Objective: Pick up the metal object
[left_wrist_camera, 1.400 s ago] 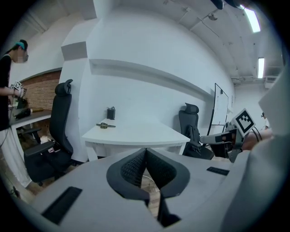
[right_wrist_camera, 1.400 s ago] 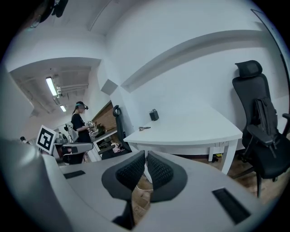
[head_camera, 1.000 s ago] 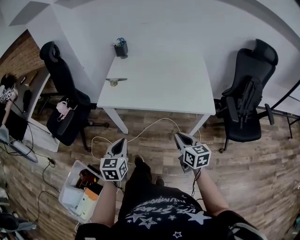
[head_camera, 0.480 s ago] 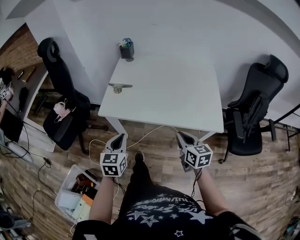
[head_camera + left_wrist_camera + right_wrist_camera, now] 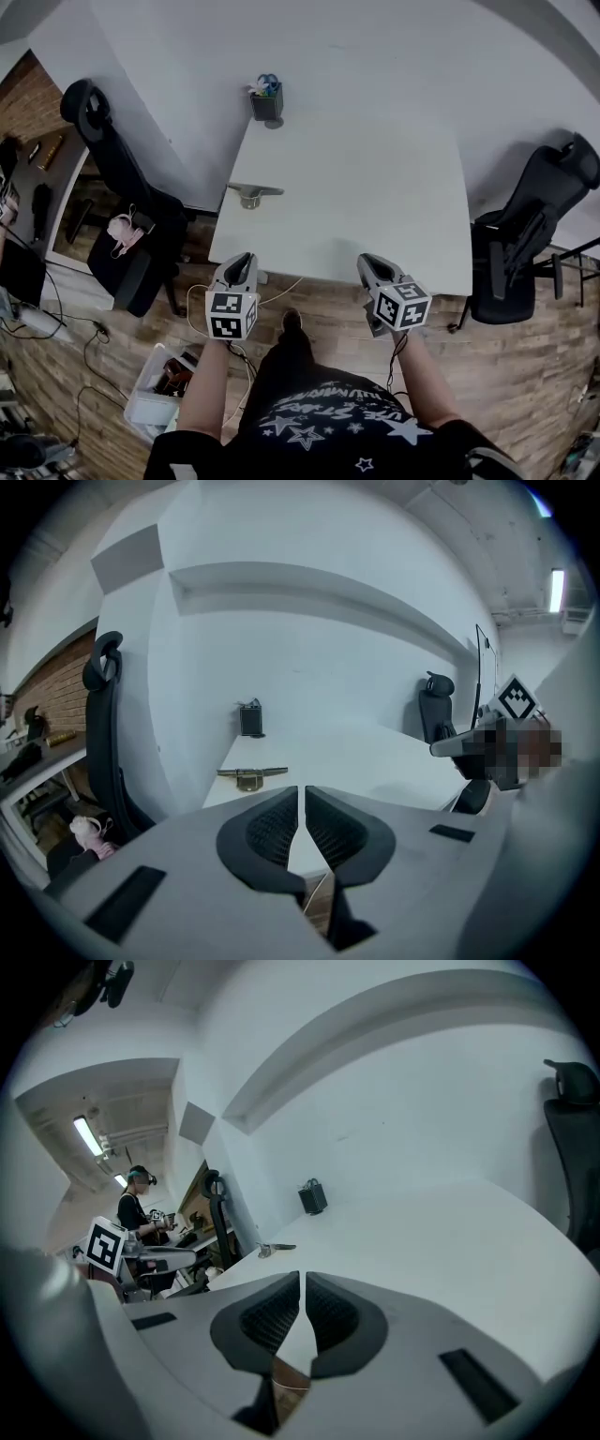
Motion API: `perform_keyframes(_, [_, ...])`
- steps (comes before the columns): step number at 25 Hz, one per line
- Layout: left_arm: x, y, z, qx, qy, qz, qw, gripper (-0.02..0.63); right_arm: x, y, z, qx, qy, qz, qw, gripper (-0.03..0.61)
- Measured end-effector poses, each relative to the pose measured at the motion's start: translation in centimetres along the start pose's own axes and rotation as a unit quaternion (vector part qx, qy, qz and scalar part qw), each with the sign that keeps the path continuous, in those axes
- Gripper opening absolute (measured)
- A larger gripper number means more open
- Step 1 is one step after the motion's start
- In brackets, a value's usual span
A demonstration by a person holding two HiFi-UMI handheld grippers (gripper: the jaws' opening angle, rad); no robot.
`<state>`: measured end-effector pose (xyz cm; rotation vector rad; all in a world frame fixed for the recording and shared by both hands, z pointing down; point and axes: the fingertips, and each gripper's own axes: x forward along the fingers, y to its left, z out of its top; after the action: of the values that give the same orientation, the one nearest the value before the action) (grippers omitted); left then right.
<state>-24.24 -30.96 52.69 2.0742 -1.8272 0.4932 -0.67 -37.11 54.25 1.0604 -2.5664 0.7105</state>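
Well ahead of both jaws, metal object [image 5: 253, 192]

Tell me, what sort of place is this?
Most likely an office or lab workroom: a white desk against the wall, a black office chair on each side, and a pen holder on the desk.

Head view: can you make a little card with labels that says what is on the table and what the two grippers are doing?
table: white, against the wall
metal object: lies near the table's left edge, nothing touching it
dark holder: at the far edge, by the wall
left gripper: shut, empty, short of the near edge
right gripper: shut, empty, short of the near edge
black chairs: one on each side
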Motion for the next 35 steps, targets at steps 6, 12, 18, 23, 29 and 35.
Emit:
perform_keyframes(6, [5.2,4.2,1.4,0.063,0.017,-0.011,0.9978,0.165,5.6,-0.3,2.5,0.006,0.007,-0.01,1.0,0.051])
perform_keyframes(12, [10.1,6.9,2.1,0.228,0.029,-0.013,0.9731,0.273,9.9,-1.2,4.5,0.008,0.012,-0.021,1.0,0.051])
perform_keyframes(18, [14.0,9.3,1.4,0.378,0.051,-0.018,0.9244,0.281,13.3,-1.6,5.0,0.018,0.023,-0.031,0.999,0.051])
perform_keyframes(23, [17.0,11.1,1.0,0.45,0.057,-0.021,0.8909,0.281,15.5,-1.9,5.4,0.025,0.028,-0.04,0.999,0.05])
perform_keyframes(29, [20.1,12.3,0.3,0.535,0.064,-0.033,0.8417,0.279,17.0,-2.6,5.6,0.036,0.029,-0.057,0.997,0.051])
perform_keyframes(35, [22.1,13.1,0.4,0.568,0.066,-0.028,0.8196,0.252,17.6,-3.3,5.5,0.044,0.03,-0.073,0.996,0.051])
